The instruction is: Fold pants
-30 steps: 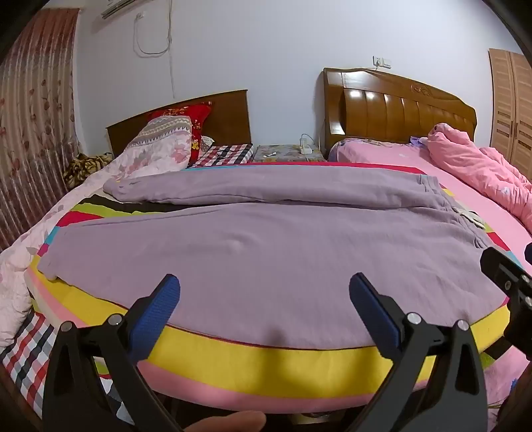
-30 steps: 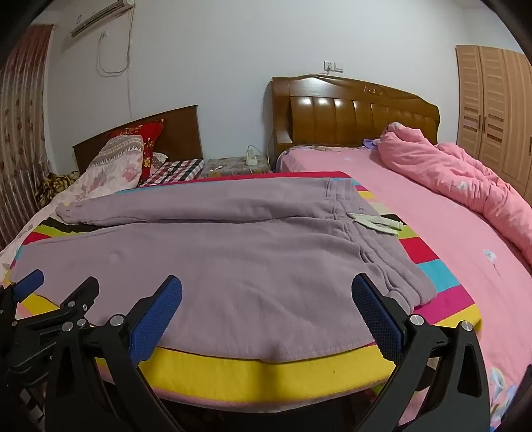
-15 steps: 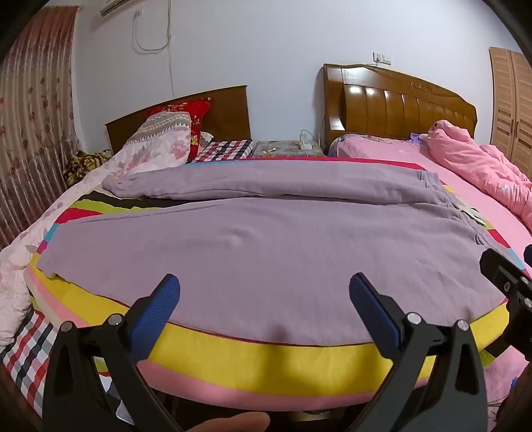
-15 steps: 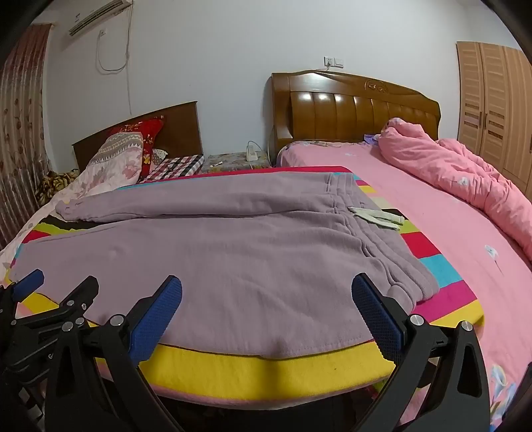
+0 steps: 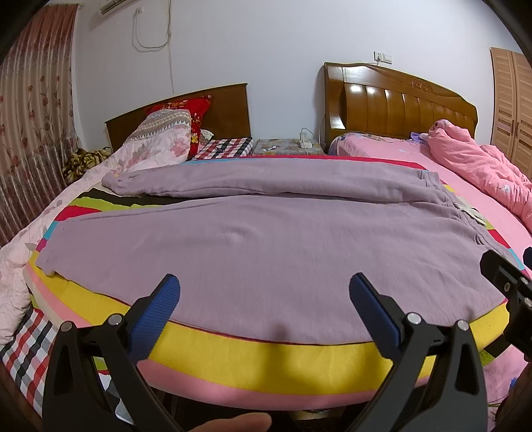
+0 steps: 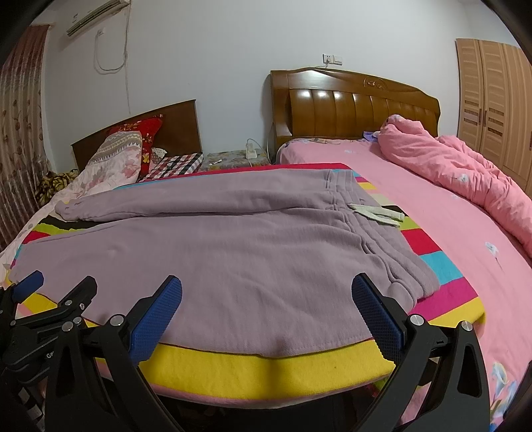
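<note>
- Left wrist view: the left gripper (image 5: 264, 297) is hovering over the near edge of the bed with its blue-padded fingers (image 5: 154, 317) spread wide apart, gripping nothing; a fingertip (image 5: 237, 422) of the person is showing at the bottom edge.
- The right gripper (image 6: 266, 299) is hanging beside it, to its right, its jaws likewise standing wide apart and empty, over the near hem of the pants.
- The purple pants (image 6: 206, 252) are lying flat on a striped blanket (image 6: 266, 365), yellow and pink at the near edge, waistband to the right, both legs running left, the far leg lying slightly apart from the near one.
- A pale drawstring (image 6: 377, 212) is lying just beside the waistband.
- To the right, a pink sheet (image 6: 442, 232) is carrying a bunched pink quilt (image 6: 465, 172).
- Farther back, pillows (image 5: 166, 139) are leaning near a dark headboard (image 5: 226, 103), and a nightstand (image 5: 286, 146) is sitting between it and a carved wooden headboard (image 5: 395, 103).
- A curtain (image 5: 30, 133) is hanging at left, a wardrobe (image 6: 492, 99) is standing at right, and an air conditioner (image 6: 96, 16) is sitting high on the white wall.
</note>
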Action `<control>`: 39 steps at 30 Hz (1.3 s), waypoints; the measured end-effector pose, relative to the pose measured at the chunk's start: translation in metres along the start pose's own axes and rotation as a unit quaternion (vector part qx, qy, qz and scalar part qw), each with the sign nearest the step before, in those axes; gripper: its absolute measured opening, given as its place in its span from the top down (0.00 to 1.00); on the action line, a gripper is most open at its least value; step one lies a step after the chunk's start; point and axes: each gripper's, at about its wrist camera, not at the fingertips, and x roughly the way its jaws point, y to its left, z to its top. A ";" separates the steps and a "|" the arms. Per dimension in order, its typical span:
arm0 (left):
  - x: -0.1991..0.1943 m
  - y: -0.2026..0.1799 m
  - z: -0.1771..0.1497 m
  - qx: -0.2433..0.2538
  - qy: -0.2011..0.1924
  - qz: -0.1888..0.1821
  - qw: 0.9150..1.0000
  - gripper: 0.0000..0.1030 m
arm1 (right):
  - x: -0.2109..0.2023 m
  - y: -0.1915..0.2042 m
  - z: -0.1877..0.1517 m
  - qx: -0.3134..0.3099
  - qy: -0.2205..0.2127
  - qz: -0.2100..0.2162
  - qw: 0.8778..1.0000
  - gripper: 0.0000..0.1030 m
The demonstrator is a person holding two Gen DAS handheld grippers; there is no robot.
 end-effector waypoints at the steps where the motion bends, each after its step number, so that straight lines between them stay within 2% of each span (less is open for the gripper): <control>1: 0.000 0.000 0.000 0.000 0.000 0.000 1.000 0.01 | 0.000 0.000 0.001 -0.001 0.000 0.000 1.000 0.04; 39: 0.001 0.002 0.000 -0.001 0.002 -0.002 1.000 0.01 | 0.004 0.000 -0.002 0.001 0.008 0.001 1.000 0.04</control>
